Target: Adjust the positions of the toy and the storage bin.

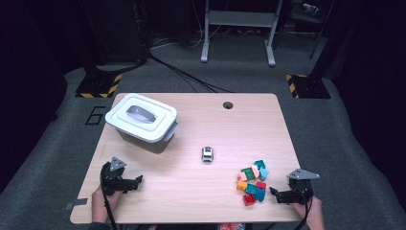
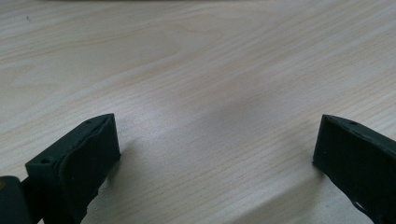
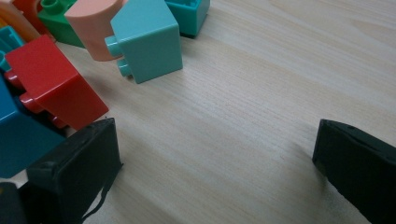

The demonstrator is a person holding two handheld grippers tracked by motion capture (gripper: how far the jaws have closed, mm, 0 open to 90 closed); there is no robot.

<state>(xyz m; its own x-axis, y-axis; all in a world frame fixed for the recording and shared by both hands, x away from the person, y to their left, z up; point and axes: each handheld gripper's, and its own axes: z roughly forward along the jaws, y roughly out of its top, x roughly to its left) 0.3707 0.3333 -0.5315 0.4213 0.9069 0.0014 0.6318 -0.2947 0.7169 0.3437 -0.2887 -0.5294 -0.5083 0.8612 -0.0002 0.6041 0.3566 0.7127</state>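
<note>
Blocks (image 1: 252, 182) lie heaped near the desk's (image 1: 191, 191) front right corner, just beside our right gripper (image 1: 276, 193), its jaws spread and empty as if readied to pick, while our left gripper (image 1: 139, 180) rests spread and empty near the front left corner.

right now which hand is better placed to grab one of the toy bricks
Right. The right tool sits open just beside the brick pile, with a red brick next to one of its jaws. The left tool is open over bare table, across from the pile.
</note>
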